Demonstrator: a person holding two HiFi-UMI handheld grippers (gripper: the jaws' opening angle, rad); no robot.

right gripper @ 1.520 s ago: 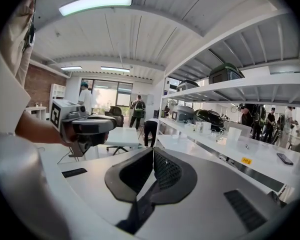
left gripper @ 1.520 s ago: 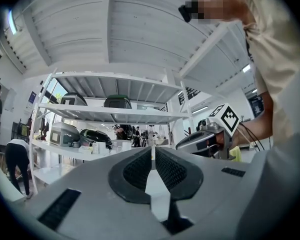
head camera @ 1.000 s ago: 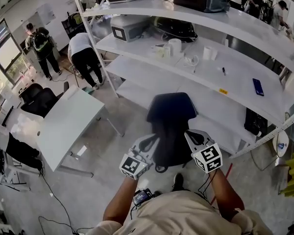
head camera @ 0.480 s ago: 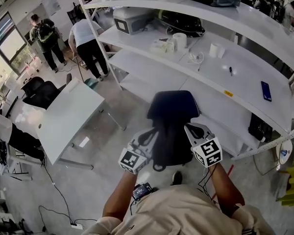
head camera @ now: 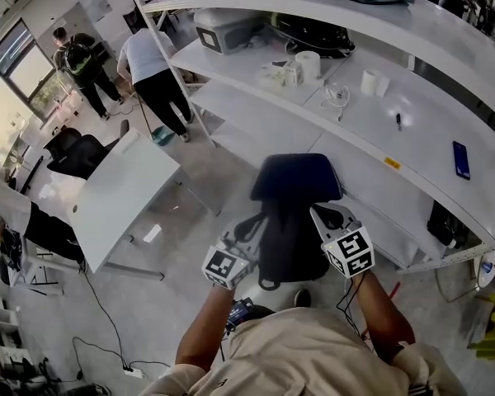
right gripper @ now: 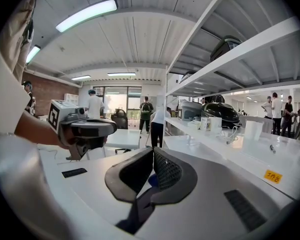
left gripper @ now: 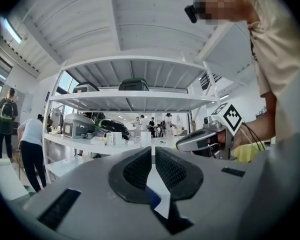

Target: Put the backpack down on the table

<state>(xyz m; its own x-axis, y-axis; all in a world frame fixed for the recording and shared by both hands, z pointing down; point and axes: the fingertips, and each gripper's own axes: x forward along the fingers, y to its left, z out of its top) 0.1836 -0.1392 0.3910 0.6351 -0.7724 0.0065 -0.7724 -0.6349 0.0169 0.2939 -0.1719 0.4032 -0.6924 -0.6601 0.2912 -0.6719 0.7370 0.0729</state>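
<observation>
2 hand-held grippers point(head camera: 249, 228) point(head camera: 320, 215) hold backpack point(head camera: 295, 184).

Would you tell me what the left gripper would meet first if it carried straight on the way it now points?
Probably the front edge of the white shelf straight ahead; the left gripper has nothing nearer in line, though depth is unclear.

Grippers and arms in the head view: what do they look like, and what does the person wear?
The left gripper and right gripper both have light grey shells, dark cross-hatched pads and a white cube with black square markers. Thin dark cables trail from the right one. The person wears a beige short-sleeved shirt.
</observation>
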